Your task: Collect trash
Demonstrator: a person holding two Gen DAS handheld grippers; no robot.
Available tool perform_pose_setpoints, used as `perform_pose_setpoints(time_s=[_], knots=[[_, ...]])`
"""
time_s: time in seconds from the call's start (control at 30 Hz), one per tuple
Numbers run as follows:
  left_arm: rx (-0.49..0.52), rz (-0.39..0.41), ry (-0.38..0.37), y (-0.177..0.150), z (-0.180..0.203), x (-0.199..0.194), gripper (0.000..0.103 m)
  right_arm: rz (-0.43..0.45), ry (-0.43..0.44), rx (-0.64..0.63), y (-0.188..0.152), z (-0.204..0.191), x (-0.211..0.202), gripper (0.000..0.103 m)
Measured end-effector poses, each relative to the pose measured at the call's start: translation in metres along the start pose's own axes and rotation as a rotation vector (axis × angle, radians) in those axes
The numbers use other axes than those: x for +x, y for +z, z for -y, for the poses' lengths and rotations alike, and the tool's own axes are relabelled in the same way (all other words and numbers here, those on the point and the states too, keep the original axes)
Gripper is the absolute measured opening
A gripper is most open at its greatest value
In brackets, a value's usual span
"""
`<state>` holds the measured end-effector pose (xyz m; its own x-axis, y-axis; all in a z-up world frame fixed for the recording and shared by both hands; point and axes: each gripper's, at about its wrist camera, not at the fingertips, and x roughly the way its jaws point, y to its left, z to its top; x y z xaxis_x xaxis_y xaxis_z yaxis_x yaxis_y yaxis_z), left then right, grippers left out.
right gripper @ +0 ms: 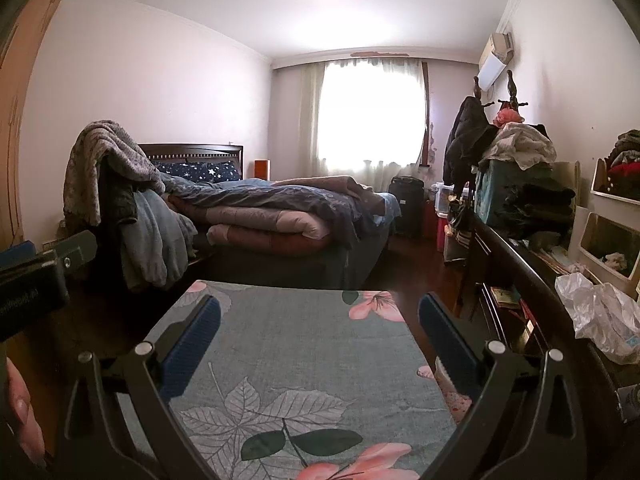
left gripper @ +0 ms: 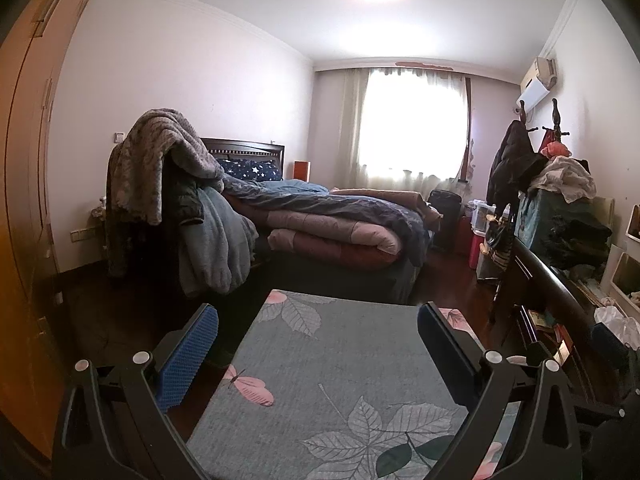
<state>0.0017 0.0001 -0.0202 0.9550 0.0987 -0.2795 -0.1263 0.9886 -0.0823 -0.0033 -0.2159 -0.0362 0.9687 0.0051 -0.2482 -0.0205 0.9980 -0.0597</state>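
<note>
A crumpled clear plastic bag (right gripper: 604, 316) lies on the dark wooden dresser (right gripper: 532, 276) at the right; it also shows in the left wrist view (left gripper: 618, 326). My left gripper (left gripper: 318, 344) is open and empty, held above a grey leaf-patterned cloth surface (left gripper: 340, 380). My right gripper (right gripper: 320, 340) is open and empty above the same cloth (right gripper: 304, 360), to the left of the bag. The left gripper's body (right gripper: 32, 280) shows at the left edge of the right wrist view.
A bed (left gripper: 332, 220) piled with quilts stands ahead, with blankets over a chair (left gripper: 160, 168) at left. A wardrobe (left gripper: 24, 200) lines the left. The dresser carries heaped clothes (right gripper: 520, 152) and white bins (right gripper: 608, 244). A coat rack (right gripper: 476, 128) and black suitcase (right gripper: 406, 204) stand near the window.
</note>
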Motion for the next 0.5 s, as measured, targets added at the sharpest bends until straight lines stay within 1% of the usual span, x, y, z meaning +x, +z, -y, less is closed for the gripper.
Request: perform_pose_setpoints(time_s=[0.5], knots=[[0.003,0.002,-0.009,-0.0008,-0.0058,-0.0008,0.099,0.001,0.000,0.000,-0.0017,0.0004,-0.0026,0.100]])
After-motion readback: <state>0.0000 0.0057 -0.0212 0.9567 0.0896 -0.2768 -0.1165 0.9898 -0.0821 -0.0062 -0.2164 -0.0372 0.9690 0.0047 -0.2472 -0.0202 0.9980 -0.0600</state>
